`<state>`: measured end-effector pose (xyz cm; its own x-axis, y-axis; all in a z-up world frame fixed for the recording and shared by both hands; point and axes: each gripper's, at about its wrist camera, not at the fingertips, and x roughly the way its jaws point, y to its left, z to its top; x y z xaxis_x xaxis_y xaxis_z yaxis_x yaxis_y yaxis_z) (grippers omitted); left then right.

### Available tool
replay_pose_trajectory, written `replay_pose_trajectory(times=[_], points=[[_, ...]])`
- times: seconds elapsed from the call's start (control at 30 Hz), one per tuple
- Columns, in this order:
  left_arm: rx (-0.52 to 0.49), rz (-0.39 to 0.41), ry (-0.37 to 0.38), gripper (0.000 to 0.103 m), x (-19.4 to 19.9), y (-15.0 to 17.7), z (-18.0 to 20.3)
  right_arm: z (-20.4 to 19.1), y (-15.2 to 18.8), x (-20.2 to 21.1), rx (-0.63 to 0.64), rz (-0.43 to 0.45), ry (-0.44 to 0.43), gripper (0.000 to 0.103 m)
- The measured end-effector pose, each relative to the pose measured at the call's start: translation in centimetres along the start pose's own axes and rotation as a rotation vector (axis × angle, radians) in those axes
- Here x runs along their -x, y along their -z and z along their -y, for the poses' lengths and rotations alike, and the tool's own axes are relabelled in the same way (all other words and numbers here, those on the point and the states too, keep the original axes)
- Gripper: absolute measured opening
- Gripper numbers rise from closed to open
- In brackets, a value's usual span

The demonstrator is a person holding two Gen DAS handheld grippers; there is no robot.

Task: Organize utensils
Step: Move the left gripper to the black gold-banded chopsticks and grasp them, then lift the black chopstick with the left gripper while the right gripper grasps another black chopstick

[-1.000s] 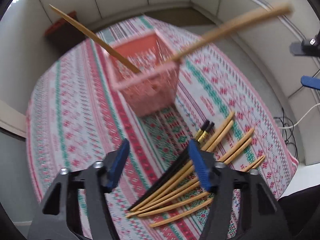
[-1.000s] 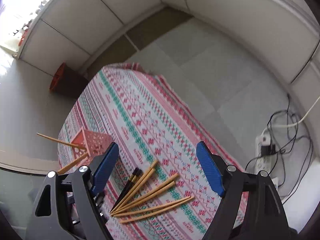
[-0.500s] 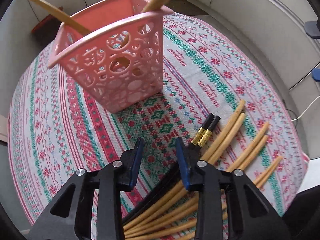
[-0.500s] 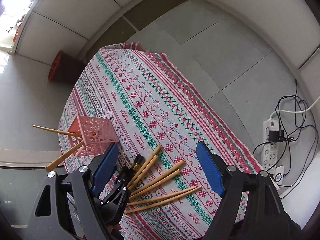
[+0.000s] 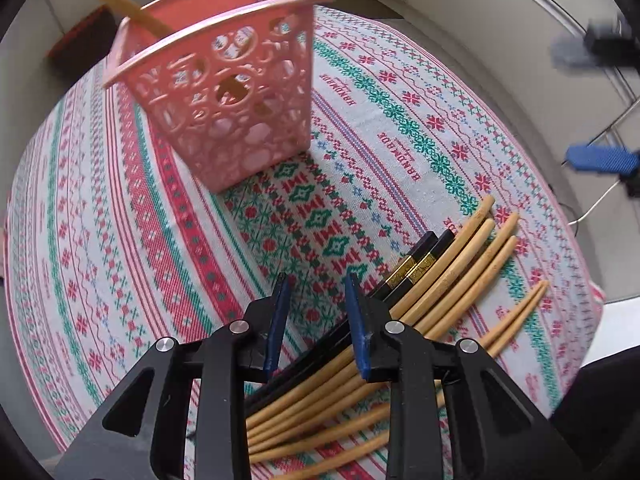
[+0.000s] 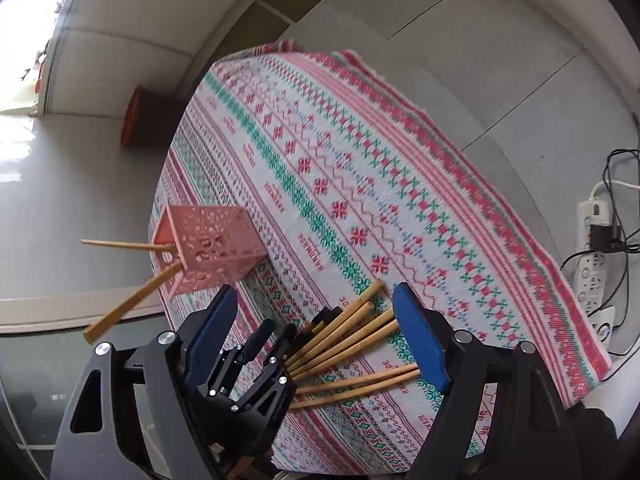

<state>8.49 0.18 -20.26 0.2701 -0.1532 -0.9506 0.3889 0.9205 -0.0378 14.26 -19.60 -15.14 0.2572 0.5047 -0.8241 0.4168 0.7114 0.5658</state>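
Observation:
A pink perforated basket [image 5: 224, 92] stands on the patterned tablecloth [image 5: 100, 220] with two wooden chopsticks [image 5: 120, 4] leaning out of it; it also shows in the right wrist view [image 6: 208, 248]. Several wooden chopsticks [image 5: 464, 264] and a black pair with gold bands [image 5: 416, 264] lie fanned on the cloth. My left gripper [image 5: 316, 320] is low over the cloth, narrowly open and empty, its right finger beside the black pair. My right gripper [image 6: 316, 340] is wide open and empty, high above the pile [image 6: 352, 332] and the left gripper [image 6: 256, 364].
The cloth's right edge [image 6: 520, 232] drops to a grey floor with a power strip and cables [image 6: 596, 240]. A dark bin with an orange rim [image 6: 140, 116] stands on the floor beyond the table. The right gripper's blue pad [image 5: 600, 160] shows at the left view's right edge.
My left gripper has come down from above the basket toward the chopstick pile and its jaws have narrowed. My right gripper stayed wide open and drifted closer over the pile.

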Motion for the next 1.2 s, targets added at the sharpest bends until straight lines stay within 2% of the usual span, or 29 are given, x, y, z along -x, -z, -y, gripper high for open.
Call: replay_pose_trajectory(times=[0.13,0.4,0.5,0.6,0.77,1.0,1.03,1.1,1.13,1.17,1.2], points=[[-0.057,0.046,0.004,0.029,0.8,0.2,0.4,0.1,0.5,-0.8,0.005,-0.027,0.041,0.078],[-0.107,0.053,-0.010,0.030,0.0,-0.4,3.4,0.9,0.3,-0.7,-0.005,-0.040,0.051,0.078],[-0.114,0.061,0.004,0.035,0.6,-0.5,4.2,1.0,0.2,-0.8,-0.017,-0.048,0.039,0.078],[-0.135,0.075,0.012,0.045,0.8,-0.2,5.0,0.7,0.1,-0.7,-0.006,-0.042,0.039,0.078],[-0.173,0.058,-0.035,0.046,0.1,-0.1,6.0,0.6,0.3,-0.7,0.000,-0.049,0.042,0.078],[-0.222,0.054,-0.046,0.047,-0.6,0.0,6.3,0.9,0.4,-0.9,-0.015,-0.055,0.055,0.078],[-0.249,0.046,-0.058,0.046,-0.6,-0.1,6.7,1.0,0.4,-1.0,-0.019,-0.058,0.058,0.078],[-0.252,0.013,-0.029,0.035,-0.8,-0.3,7.2,1.2,0.3,-1.2,-0.026,-0.064,0.066,0.078],[-0.232,0.000,-0.020,0.021,-1.1,-0.4,7.4,1.4,0.3,-1.3,-0.032,-0.068,0.069,0.078],[-0.207,-0.024,-0.050,0.024,-1.8,-0.5,7.3,1.5,0.3,-1.4,-0.036,-0.071,0.070,0.078],[-0.192,-0.010,-0.042,0.024,-1.8,-0.5,7.2,1.6,0.3,-1.5,-0.039,-0.073,0.069,0.078]])
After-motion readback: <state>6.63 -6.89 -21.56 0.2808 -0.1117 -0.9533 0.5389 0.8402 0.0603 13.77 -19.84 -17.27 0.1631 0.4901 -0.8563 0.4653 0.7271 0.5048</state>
